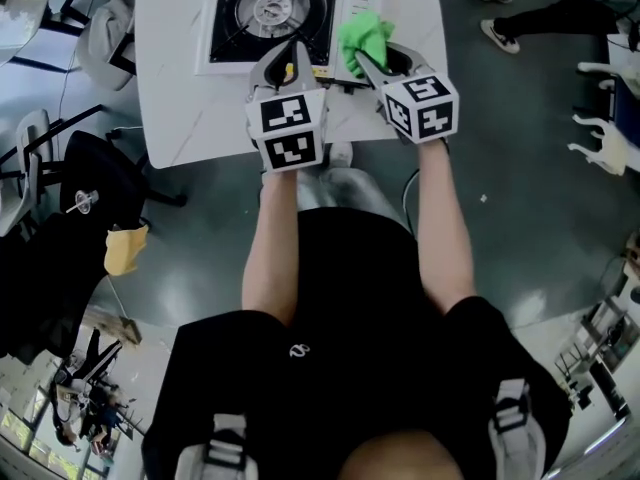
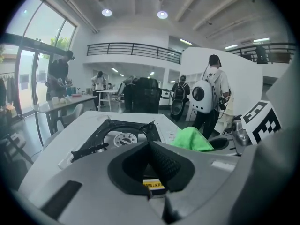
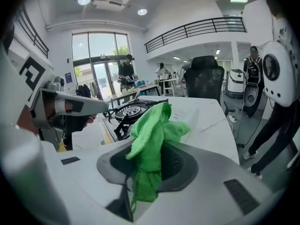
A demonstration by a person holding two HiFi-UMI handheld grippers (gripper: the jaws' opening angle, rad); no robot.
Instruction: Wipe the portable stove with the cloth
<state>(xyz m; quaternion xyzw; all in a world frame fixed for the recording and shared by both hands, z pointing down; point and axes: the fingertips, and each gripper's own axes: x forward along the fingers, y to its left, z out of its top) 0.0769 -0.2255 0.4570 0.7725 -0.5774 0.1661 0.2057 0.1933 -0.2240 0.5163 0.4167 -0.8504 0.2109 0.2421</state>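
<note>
The portable stove [image 1: 268, 10] sits on the white table [image 1: 175, 78], with its black burner ring ahead of both grippers. My right gripper [image 1: 366, 60] is shut on the green cloth [image 1: 362, 36], which bunches up above the stove's right front corner. In the right gripper view the cloth [image 3: 152, 130] hangs between the jaws of that gripper [image 3: 158, 146], and the stove [image 3: 131, 111] lies beyond to the left. My left gripper [image 1: 291, 56] is shut with nothing in it, over the stove's front edge. In the left gripper view the stove [image 2: 123, 138] and the cloth [image 2: 192, 139] are past the closed gripper [image 2: 150, 148].
The table's front edge [image 1: 220, 153] is close below the grippers. Chairs [image 1: 105, 33] stand left of the table, and a black seat [image 1: 100, 183] is nearer. A person's shoes [image 1: 497, 34] are on the floor at right. People [image 2: 211, 97] stand in the hall behind.
</note>
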